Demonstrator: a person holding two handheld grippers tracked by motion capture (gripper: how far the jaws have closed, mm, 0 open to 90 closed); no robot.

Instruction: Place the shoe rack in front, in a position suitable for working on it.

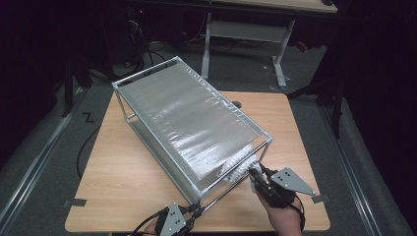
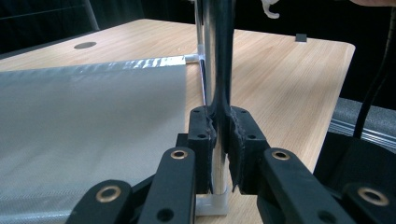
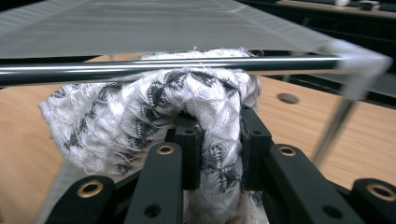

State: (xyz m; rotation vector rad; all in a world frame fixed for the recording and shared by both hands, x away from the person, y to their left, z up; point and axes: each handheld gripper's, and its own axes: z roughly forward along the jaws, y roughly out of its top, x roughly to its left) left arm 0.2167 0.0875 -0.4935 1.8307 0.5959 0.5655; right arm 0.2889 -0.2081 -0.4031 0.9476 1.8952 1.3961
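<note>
High view: a metal-framed rack [image 1: 189, 115] with mesh shelves sits slantwise on the wooden surface [image 1: 118, 172]. The left claw [image 1: 193, 214] is clamped tight on the rack's near corner post [image 2: 217, 70], apparently to steady the frame while the other hand works. The right claw [image 1: 254, 177] pinches a bunched white-and-black knitted cloth [image 3: 154, 107] between its jaws, at the rack's near right end just under the top rail [image 3: 163, 66], probably so the cloth can be passed onto or off the lower shelf.
</note>
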